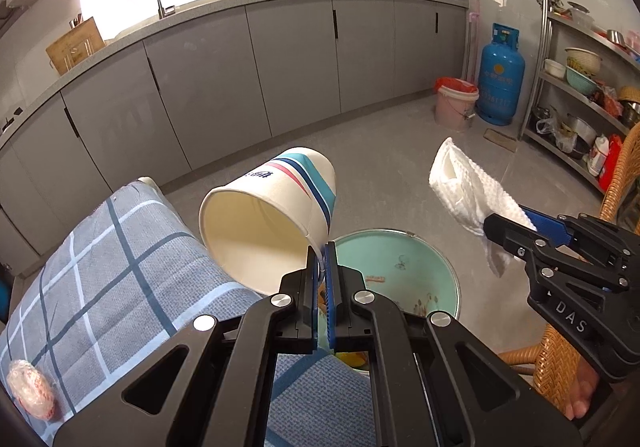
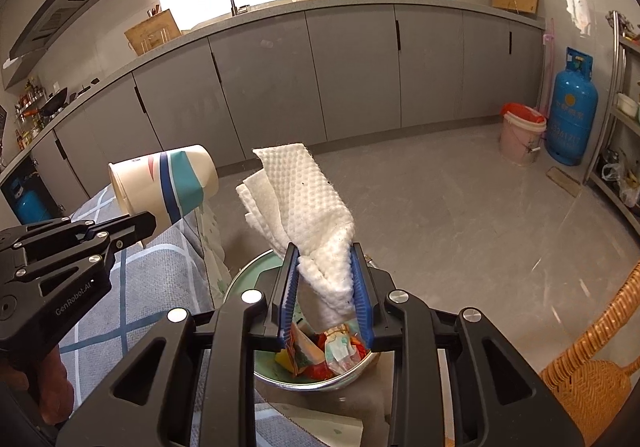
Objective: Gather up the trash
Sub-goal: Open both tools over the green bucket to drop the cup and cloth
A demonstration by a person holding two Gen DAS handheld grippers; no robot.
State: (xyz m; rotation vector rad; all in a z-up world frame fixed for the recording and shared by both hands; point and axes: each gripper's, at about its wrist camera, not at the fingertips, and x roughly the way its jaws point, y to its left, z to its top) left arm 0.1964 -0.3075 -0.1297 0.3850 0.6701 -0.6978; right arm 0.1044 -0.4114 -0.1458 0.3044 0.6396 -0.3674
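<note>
Paper cup (image 1: pixel 268 219) pinched in left jaws; right jaws clamp tissue (image 2: pixel 304 207).

surface: plaid cloth (image 1: pixel 120 267) | on it: wrapped round item (image 1: pixel 30 391) near edge

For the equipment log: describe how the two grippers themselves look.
Both are matte black linkage frames with silver round pivot bolts and triangular cut-outs, ending in ribbed blue pads. The left gripper bears white "GenRobot.AI" lettering, the right gripper white "DAS". No cables show. Bare fingers show beneath the right one.
</note>
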